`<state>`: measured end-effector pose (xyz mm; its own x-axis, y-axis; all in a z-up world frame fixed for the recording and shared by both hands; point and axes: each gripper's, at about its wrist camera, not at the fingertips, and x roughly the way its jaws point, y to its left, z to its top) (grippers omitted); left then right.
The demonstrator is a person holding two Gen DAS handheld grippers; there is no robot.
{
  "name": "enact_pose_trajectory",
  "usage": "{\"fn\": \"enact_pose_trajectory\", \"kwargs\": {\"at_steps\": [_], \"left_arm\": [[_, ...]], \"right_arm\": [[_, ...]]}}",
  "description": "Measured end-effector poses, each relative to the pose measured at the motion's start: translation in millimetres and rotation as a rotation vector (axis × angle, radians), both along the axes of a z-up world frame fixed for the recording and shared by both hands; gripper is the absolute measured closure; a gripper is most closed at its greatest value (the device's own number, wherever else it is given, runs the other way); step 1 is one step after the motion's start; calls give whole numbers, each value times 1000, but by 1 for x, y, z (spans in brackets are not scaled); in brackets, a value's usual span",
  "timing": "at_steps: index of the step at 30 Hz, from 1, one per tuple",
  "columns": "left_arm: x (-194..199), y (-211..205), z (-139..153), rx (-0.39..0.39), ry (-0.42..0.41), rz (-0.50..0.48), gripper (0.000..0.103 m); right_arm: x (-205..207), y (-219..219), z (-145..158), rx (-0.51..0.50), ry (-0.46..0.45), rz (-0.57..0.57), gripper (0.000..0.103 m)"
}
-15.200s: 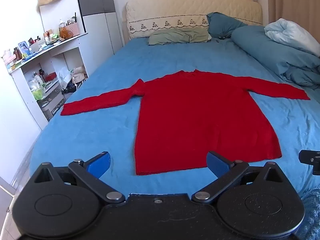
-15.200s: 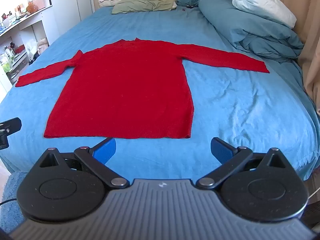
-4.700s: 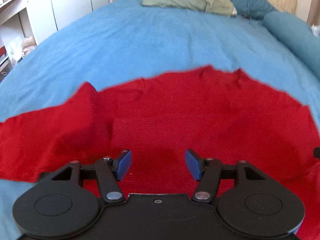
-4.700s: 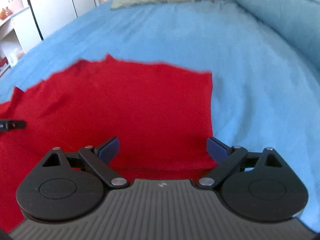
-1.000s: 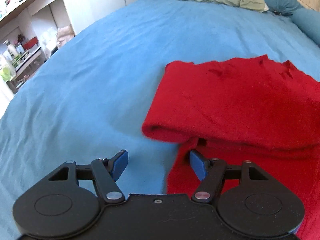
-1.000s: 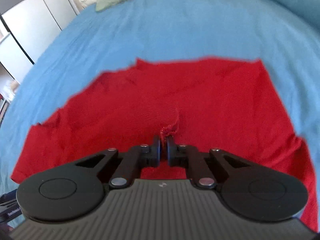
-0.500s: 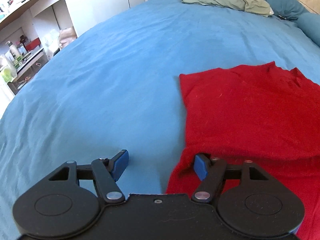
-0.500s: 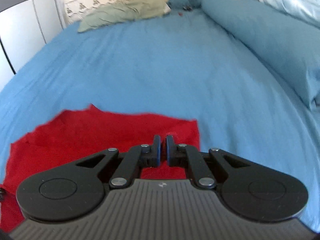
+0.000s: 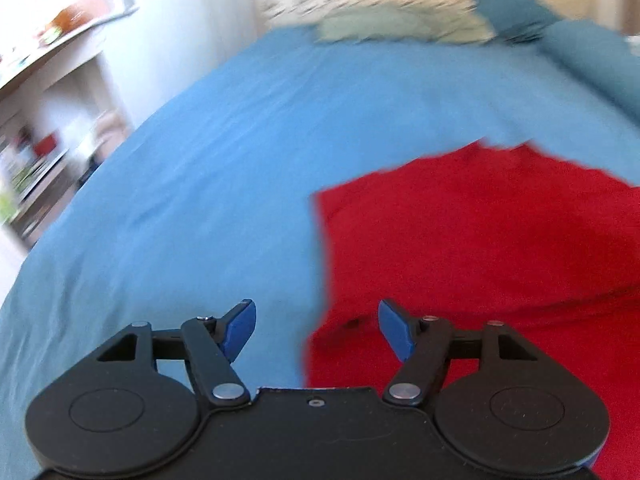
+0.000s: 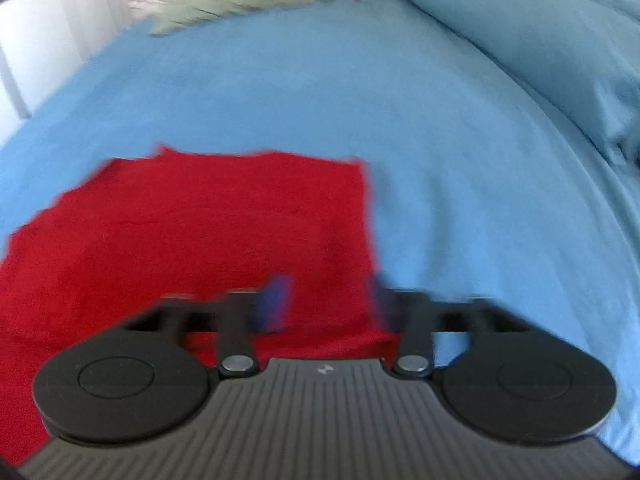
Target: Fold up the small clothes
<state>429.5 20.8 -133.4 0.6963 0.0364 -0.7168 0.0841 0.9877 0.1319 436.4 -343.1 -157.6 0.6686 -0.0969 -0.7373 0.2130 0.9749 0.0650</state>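
Observation:
A red sweater (image 9: 472,240) lies folded on the blue bed sheet (image 9: 192,184), its sleeves tucked in. My left gripper (image 9: 316,328) is open and empty, just above the sweater's left edge near its front corner. In the right wrist view the sweater (image 10: 208,232) fills the lower left. My right gripper (image 10: 328,300) is open and blurred by motion, over the sweater's front right corner. Nothing is held.
A rolled blue duvet (image 10: 552,56) lies along the right of the bed. Green pillows (image 9: 372,28) and a beige headboard stand at the far end. A white shelf unit (image 9: 44,92) with clutter stands left of the bed.
My right gripper has opened and let go of the sweater, then pulled back. My left gripper stays open and has lifted off the sweater's left edge. Both views are blurred by movement.

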Motion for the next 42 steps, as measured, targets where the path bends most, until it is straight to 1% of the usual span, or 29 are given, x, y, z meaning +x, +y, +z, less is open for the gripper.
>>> {"fn": "enact_pose_trajectory", "kwargs": {"at_steps": [1, 2, 4, 6, 8, 9, 10, 12, 14, 15, 16, 17, 19, 20, 21, 22, 23, 24, 27, 28, 30, 31, 32, 33, 34, 37, 38, 40, 42], "left_arm": [[3, -8, 4, -23, -1, -44, 28], [7, -14, 5, -41, -3, -74, 28], [18, -27, 4, -75, 5, -130, 28], [29, -36, -4, -77, 39, -157, 28], [35, -37, -18, -76, 98, -152, 28], [36, -34, -28, -80, 145, -136, 28], [36, -29, -35, -88, 179, -123, 28], [27, -20, -44, -112, 195, -110, 26], [20, -19, -46, -91, 203, -114, 26], [18, -19, -43, -91, 207, -114, 26], [18, -18, -40, -93, 214, -109, 30], [18, -19, -34, -102, 207, -107, 31], [17, -21, -15, -111, 146, -123, 28], [20, -22, -5, -103, 111, -134, 27], [25, -25, 5, -90, 69, -144, 21], [34, -26, 9, -87, 44, -152, 9], [45, -27, 12, -93, 25, -157, 5], [60, -28, 11, -101, 13, -160, 4], [108, -32, -8, -100, 24, -150, 5], [120, -32, -16, -111, 35, -149, 5], [143, -30, -36, -124, 81, -143, 5], [152, -29, -48, -120, 116, -129, 4], [157, -27, -57, -134, 137, -126, 2], [159, -24, -61, -155, 123, -132, 0], [161, -24, -62, -158, 115, -132, 0], [158, -26, -58, -147, 111, -126, 1], [149, -27, -54, -145, 112, -121, 2], [138, -28, -43, -145, 110, -113, 3], [119, -29, -30, -132, 106, -102, 3]], "right_arm": [[0, 10, 3, -8, -32, 41, 14], [1, 20, 4, -4, -45, 82, 14], [10, 32, -3, 34, -36, 130, 14], [15, 38, -17, 49, -6, 141, 14], [19, 36, -33, 35, 52, 108, 14], [17, 31, -37, 45, 53, 103, 14], [13, 27, -38, 54, 33, 107, 14], [13, 24, -37, 37, 41, 124, 12], [14, 24, -33, 18, 56, 150, 11], [14, 23, -32, 21, 63, 158, 11], [13, 25, -30, 22, 71, 165, 11], [14, 25, -25, 19, 75, 170, 11], [16, 25, -12, 14, 36, 179, 9], [16, 28, -5, 16, 4, 187, 1], [20, 28, -1, 18, -15, 190, 0], [24, 29, 2, 19, -31, 195, 0], [30, 31, 3, 20, -40, 204, 0], [35, 32, 2, 20, -42, 211, 0], [45, 34, -7, 4, -34, 202, 0], [47, 33, -12, 0, -25, 191, 0], [52, 26, -29, -3, 4, 164, 0], [53, 21, -37, -5, 7, 154, 0], [53, 16, -42, 0, -12, 154, 0], [52, 13, -46, 3, -32, 154, 0], [52, 12, -48, 1, -37, 154, 0], [53, 13, -50, -6, -45, 159, 0], [53, 12, -48, -7, -46, 157, 0], [51, 13, -40, -20, -46, 150, 0], [38, 15, -22, -12, -85, 154, 0]]}}
